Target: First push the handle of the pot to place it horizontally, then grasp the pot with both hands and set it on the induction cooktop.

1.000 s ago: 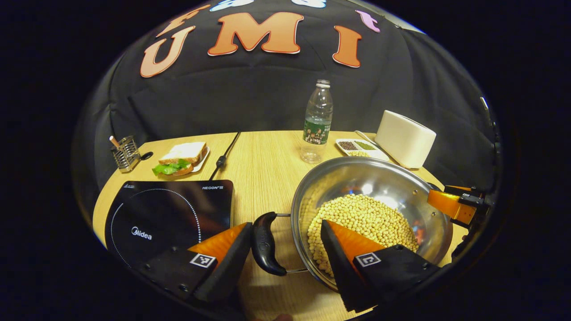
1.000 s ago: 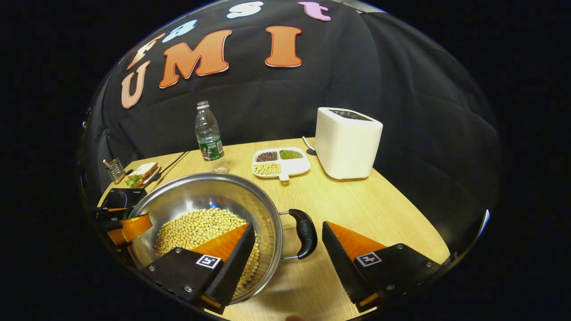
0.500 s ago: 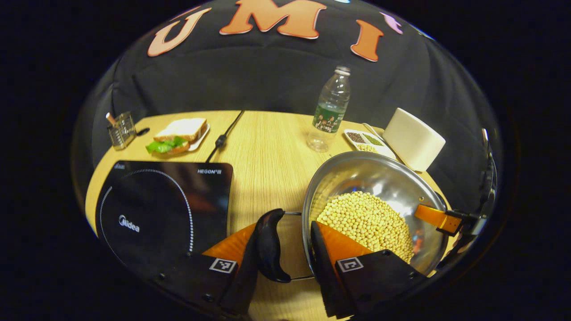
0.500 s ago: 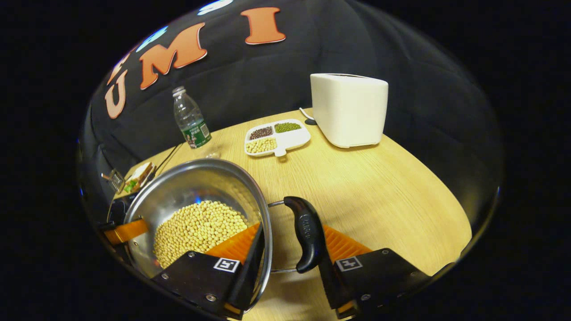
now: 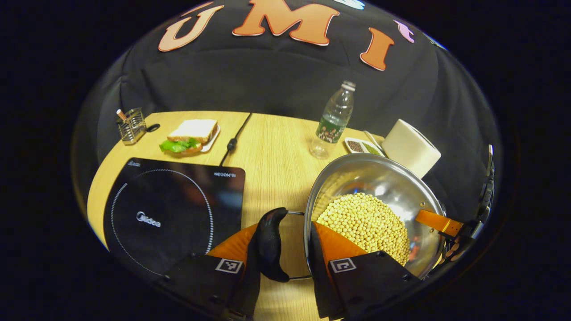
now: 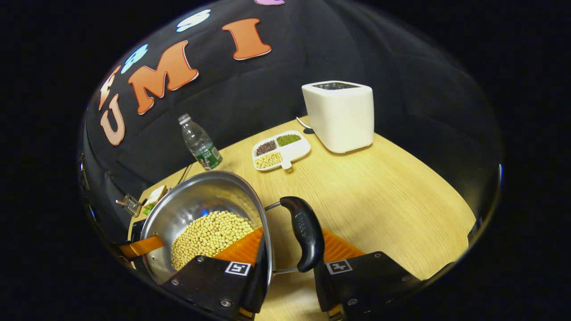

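Both our grippers, left [image 5: 281, 263] and right [image 6: 287, 272], have clamped the bean-filled steel pot's [image 5: 379, 178] black handles; lift toward the black induction cooktop [image 5: 174, 209] beside it.

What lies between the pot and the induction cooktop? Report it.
In the left gripper view, bare wooden table separates the pot from the induction cooktop; nearer the camera, the pot's black handle sits there.
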Demonstrator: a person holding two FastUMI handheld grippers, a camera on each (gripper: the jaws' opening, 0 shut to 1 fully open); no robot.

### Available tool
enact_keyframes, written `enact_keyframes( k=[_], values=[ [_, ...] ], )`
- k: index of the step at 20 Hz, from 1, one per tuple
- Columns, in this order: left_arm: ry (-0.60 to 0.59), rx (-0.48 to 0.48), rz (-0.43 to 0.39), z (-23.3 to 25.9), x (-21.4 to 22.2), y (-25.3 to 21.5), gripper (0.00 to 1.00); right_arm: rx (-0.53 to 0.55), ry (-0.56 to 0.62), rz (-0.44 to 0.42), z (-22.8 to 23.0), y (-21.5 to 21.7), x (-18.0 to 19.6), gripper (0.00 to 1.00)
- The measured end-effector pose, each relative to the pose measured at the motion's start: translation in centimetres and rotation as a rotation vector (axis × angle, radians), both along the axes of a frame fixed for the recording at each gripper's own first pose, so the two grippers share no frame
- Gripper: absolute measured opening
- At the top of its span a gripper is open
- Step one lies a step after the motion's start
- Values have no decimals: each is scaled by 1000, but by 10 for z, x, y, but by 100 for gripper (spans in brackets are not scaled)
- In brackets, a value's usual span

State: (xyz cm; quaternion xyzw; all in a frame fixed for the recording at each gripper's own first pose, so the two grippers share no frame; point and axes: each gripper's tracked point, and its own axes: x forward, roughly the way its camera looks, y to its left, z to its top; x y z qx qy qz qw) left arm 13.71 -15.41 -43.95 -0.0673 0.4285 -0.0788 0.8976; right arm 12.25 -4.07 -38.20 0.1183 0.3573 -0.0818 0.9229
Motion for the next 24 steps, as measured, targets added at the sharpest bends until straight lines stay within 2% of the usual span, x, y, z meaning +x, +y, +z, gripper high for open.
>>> enact_keyframes(
  k=[4, 10, 15, 19, 24],
  values=[
    [-44, 6, 22, 47, 4, 32, 57, -1, -57, 40, 44, 28, 1, 47],
    [-70, 43, 101, 98, -11, 109, 55, 45, -91, 121, 85, 106, -3, 47],
    [-73, 76, 183, 118, -28, 183, 55, 86, -83, 204, 87, 175, -4, 47],
    [-65, 101, 223, 119, -35, 226, 58, 107, -72, 252, 84, 220, -7, 47],
    [-53, 113, 266, 112, -41, 269, 55, 126, -58, 301, 68, 266, -7, 47]
  ],
)
